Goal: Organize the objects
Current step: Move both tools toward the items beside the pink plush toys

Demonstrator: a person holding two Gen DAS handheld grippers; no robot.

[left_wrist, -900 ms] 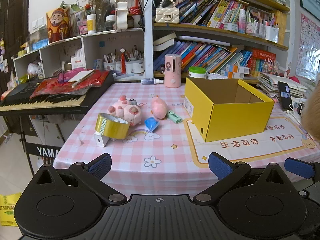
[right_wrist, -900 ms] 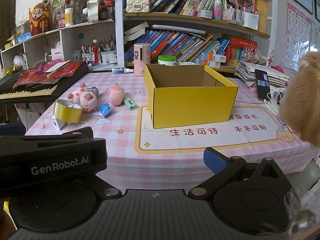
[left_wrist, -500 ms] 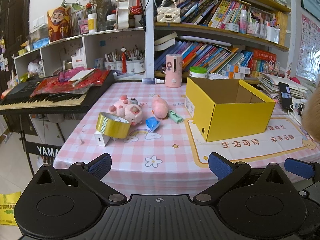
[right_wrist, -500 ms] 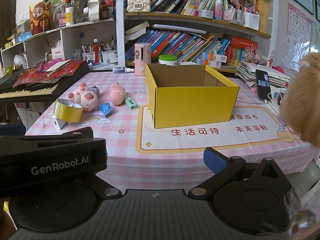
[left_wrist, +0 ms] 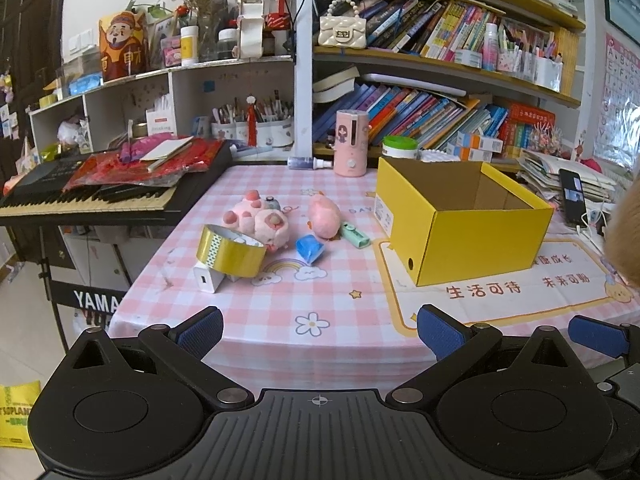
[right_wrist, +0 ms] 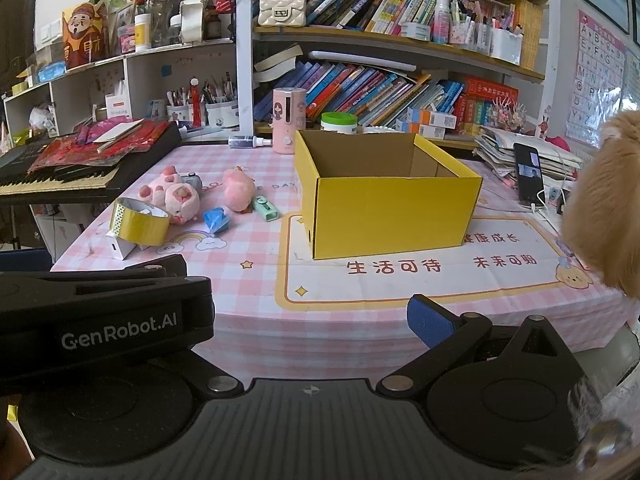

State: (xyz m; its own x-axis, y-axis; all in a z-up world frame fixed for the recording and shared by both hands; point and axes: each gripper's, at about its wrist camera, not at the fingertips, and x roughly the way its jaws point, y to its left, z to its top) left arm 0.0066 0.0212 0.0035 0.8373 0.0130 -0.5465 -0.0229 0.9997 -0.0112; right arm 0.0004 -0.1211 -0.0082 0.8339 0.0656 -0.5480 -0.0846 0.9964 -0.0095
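Since the earlier frames almost nothing has moved: both views have crept a shade nearer the desk, and every object lies where it lay. In the left wrist view, the left gripper [left_wrist: 318,326] hangs short of the desk [left_wrist: 256,312], its blue fingers [left_wrist: 200,330] spread as wide as they go with nothing between them. The loose things sit in a cluster left of the yellow box [left_wrist: 460,220]: a gold tape roll [left_wrist: 230,254] leaning on a white charger [left_wrist: 208,278], a pink plush [left_wrist: 258,220] just behind the roll, a second pink toy [left_wrist: 324,216], a blue wrapper [left_wrist: 309,249] and a green stick [left_wrist: 354,235] nearest the box. The box stands open-topped and seemingly empty on the printed mat, probably set there as the bin for the clutter, so the sorting looks not yet begun. In the right wrist view, the right gripper [right_wrist: 312,316] also waits off the desk edge; only its right finger [right_wrist: 430,322] shows, the left one hidden behind the body of the left gripper, which crosses the lower left. The gap looks wide, and nothing is held. The box [right_wrist: 388,196] fills the middle here, so this hand seems better placed to steady it, while the left faces the toys. A furry tan shape [right_wrist: 600,208] crowds the right edge; what it is I cannot tell.
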